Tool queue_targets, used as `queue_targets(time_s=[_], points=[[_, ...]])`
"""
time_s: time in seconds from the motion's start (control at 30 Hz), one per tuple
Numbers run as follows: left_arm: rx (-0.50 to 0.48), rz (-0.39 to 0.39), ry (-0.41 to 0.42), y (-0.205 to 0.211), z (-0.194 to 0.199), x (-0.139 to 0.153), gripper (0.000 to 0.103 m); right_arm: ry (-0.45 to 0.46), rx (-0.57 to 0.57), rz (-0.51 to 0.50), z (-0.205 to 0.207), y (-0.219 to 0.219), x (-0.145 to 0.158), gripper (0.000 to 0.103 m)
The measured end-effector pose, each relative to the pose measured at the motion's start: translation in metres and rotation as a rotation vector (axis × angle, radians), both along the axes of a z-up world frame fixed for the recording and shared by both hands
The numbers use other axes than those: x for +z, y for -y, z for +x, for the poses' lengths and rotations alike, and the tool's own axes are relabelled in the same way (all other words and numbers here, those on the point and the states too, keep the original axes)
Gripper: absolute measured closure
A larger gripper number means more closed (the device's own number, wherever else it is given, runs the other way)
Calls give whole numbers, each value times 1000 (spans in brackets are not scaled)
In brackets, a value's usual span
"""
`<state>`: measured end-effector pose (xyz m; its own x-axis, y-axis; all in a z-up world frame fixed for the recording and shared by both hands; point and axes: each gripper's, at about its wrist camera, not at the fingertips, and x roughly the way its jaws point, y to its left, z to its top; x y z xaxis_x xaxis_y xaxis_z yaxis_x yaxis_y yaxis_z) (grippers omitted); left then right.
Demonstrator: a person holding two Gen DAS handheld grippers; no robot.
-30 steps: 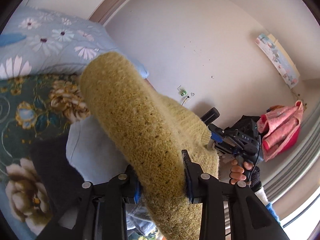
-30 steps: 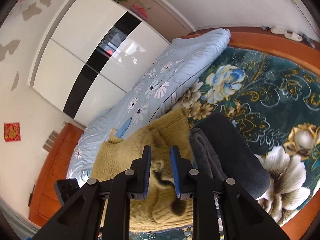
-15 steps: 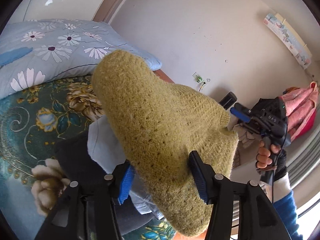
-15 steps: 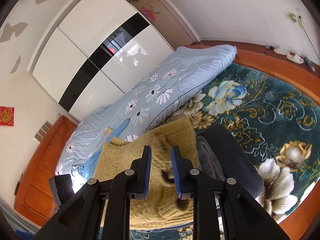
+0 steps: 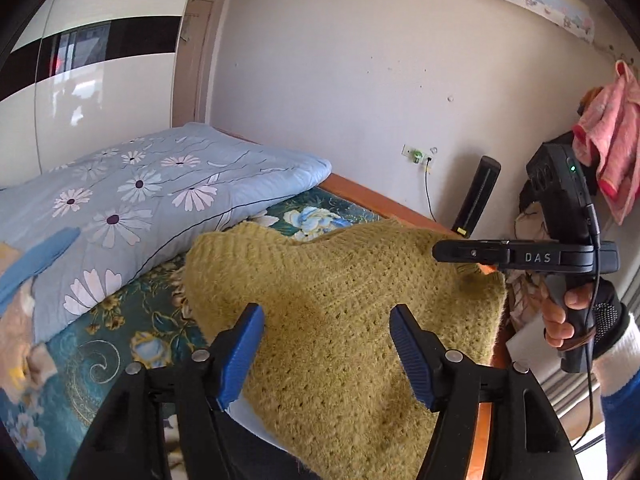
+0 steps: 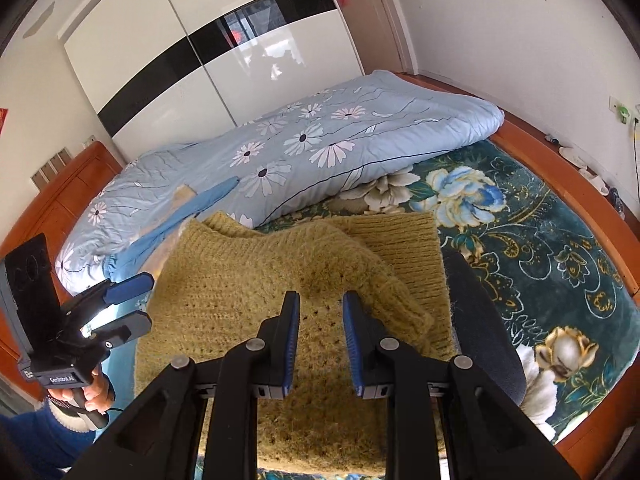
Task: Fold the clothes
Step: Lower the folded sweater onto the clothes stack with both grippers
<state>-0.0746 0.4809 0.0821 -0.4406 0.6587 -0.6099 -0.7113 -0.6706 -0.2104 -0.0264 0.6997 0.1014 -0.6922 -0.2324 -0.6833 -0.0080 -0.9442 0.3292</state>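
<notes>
An olive-yellow knitted sweater [image 5: 340,300] [image 6: 256,280] lies folded on the bed, on top of other clothes. My left gripper [image 5: 326,316] is open, its blue pads wide apart above the sweater and holding nothing; it also shows in the right wrist view [image 6: 132,302] at the sweater's left edge. My right gripper [image 6: 320,312] is open with a narrow gap, just above the sweater and empty; it also shows in the left wrist view [image 5: 468,254] at the sweater's far right corner.
A dark garment [image 6: 480,312] and a pale blue one [image 5: 256,420] lie under the sweater. A blue flowered quilt [image 6: 320,148] lies along the far side of the bed [image 6: 560,240]. A pink garment [image 5: 612,136] hangs on the right wall.
Both grippers have let go of the sweater and opened. The sweater has dropped from a raised, hanging fold to lying flat on the pile.
</notes>
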Motion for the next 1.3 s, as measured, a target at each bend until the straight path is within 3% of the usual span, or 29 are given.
queue_targets(time_s=[0.1,0.3,0.4,0.67,0.87,1.1,1.3], points=[[-12,-20,35,-9,-5,-16,34,28,-26,3,-4,-8,-15,81],[-50,-70,10,-20,3,-27,30,80,-53,-4,-9,-15,-37,83],[-49,-91,7,-23,7,-21,29,92,-75,-5,-8,-14,-33,83],[7,-30,9,9,34,6,29,41,-48,114,30,13,6,79],[-13,-71,15,12,60,-13,29,53,-52,119,58,14,-6,73],[-18,-108,40,1,57,-32,22,84,-103,54,56,-2,-33,73],[1,-86,32,5,59,-27,20,60,-122,18,60,-3,-32,72]])
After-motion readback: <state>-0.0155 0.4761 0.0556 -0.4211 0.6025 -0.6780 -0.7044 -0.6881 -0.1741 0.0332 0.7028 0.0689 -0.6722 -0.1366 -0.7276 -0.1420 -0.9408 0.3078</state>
